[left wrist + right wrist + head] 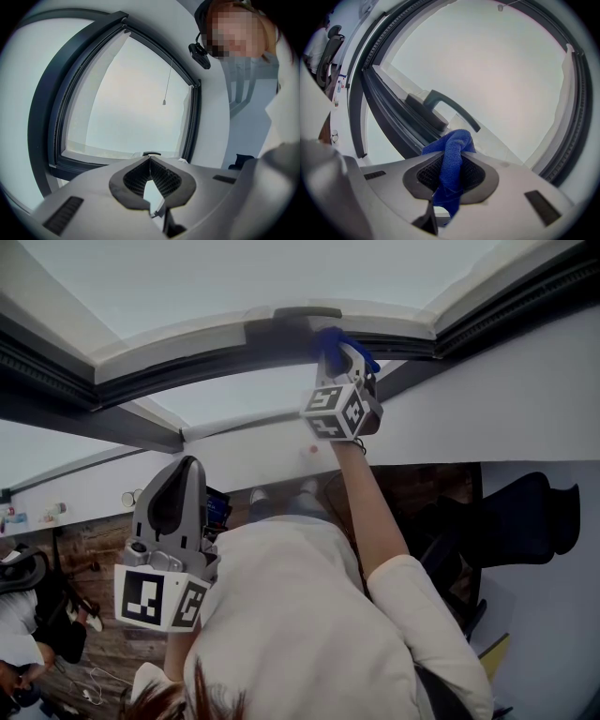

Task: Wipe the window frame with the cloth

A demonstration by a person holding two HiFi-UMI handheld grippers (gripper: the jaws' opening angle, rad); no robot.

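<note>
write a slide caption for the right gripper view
Right gripper shut on a blue cloth, held up close to the dark window frame beside its handle

Flat daylight pours through the overexposed pane; the frame reads dark against it; both gripper views bulge, vignetted black at the corners; soft focus throughout.

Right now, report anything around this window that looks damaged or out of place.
Nothing stands out. The right gripper pinches the blue cloth near the handle on the dark window frame; the left gripper is shut, empty, held low.
</note>
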